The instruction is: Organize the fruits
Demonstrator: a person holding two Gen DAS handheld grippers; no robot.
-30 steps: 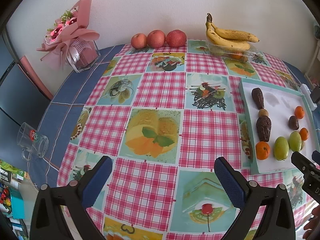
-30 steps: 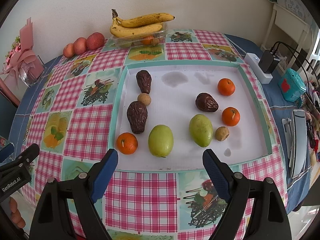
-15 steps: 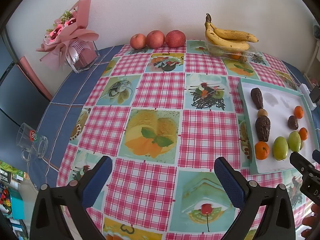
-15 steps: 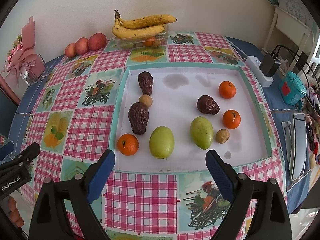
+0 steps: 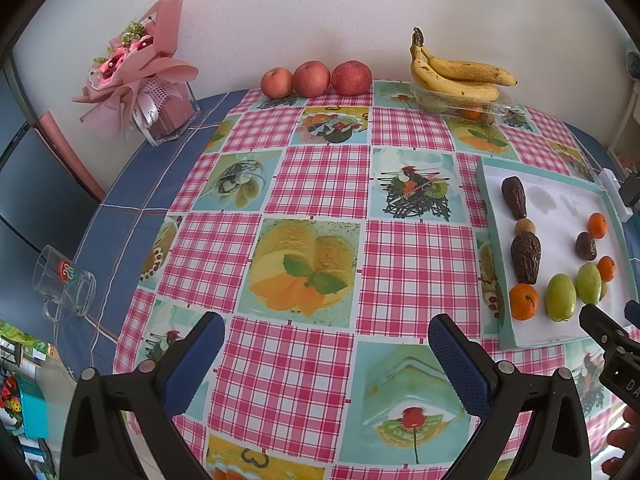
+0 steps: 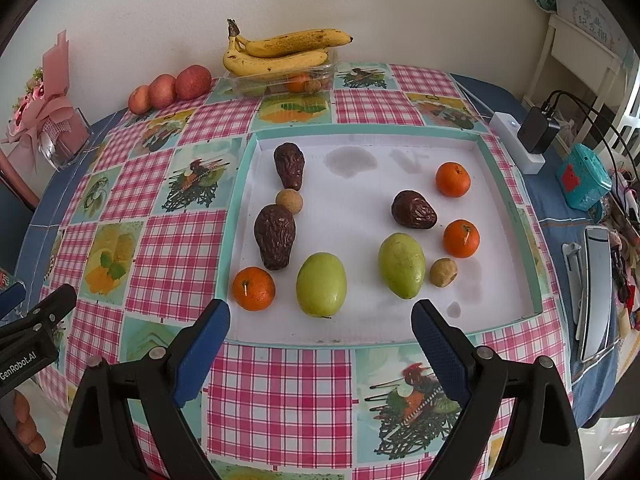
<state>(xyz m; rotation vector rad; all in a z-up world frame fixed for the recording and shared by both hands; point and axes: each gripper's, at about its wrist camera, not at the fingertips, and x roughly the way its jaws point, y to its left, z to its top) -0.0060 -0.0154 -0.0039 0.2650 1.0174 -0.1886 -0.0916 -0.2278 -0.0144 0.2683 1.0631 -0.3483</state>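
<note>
Hovering spread right tool [image 6: 320, 336], green fruit [image 6: 321, 290] just ahead, possibly apart

Right gripper [image 6: 321, 330] now a little farther back from the tray [image 6: 244, 184] than a second ago; near rim and more tablecloth [image 6: 280, 396] visible toward 6 o'clock. In the left wrist view, tray [image 5: 493, 216] and right gripper [image 5: 610, 330] slightly lower at 3 o'clock. Right gripper's jaws perhaps marginally wider, hard to judge through the fisheye.
</note>
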